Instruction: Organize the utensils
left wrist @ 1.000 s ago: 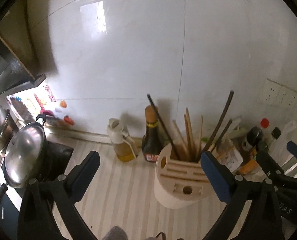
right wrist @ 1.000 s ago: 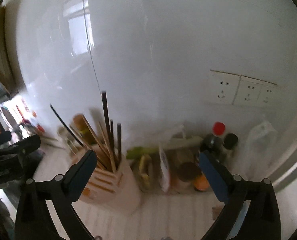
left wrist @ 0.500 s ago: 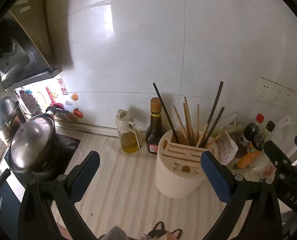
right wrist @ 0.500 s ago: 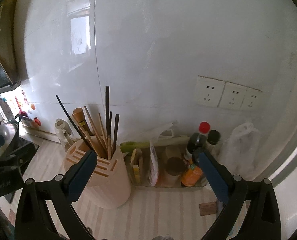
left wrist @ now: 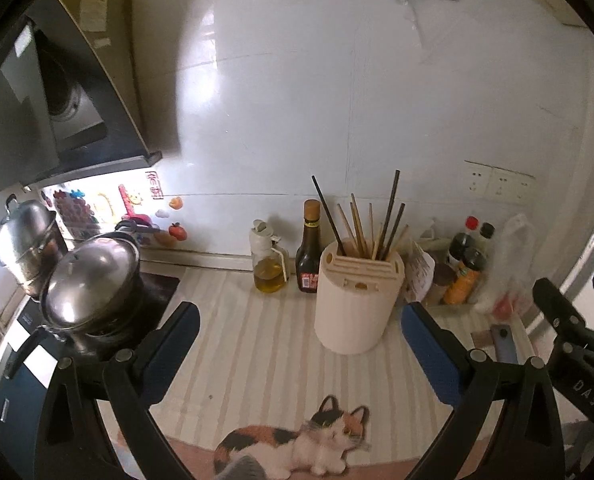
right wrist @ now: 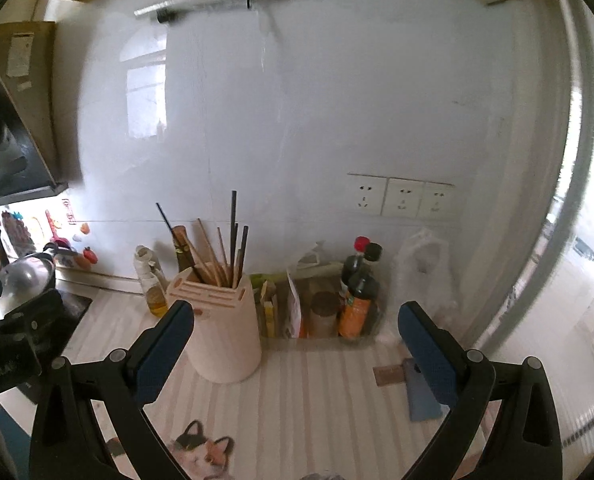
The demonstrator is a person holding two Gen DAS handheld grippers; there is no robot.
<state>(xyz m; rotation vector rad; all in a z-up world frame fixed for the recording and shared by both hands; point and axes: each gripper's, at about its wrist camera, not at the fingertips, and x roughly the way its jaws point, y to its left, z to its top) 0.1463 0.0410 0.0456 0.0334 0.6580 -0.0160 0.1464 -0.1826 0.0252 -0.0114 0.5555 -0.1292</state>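
Observation:
A cream utensil holder (left wrist: 357,304) (right wrist: 221,332) stands on the striped counter mat, with several wooden and black chopsticks (left wrist: 371,224) (right wrist: 227,252) upright in its back slot. My left gripper (left wrist: 299,334) is open and holds nothing, well back from the holder. In the right wrist view my right gripper (right wrist: 295,332) is open and bare too, with the holder just behind its left finger. The right gripper's arm shows at the right edge of the left wrist view.
An oil jug (left wrist: 269,264) and a dark sauce bottle (left wrist: 309,252) stand left of the holder. A tray of condiment bottles (right wrist: 357,300) sits to its right. Steel pots (left wrist: 93,280) occupy the stove at left. A blue phone (right wrist: 421,392) lies on the mat.
Both grippers have drawn back and up from the holder. It looks smaller and farther now, and more of the counter and the cat picture on the mat shows. Both stay open.

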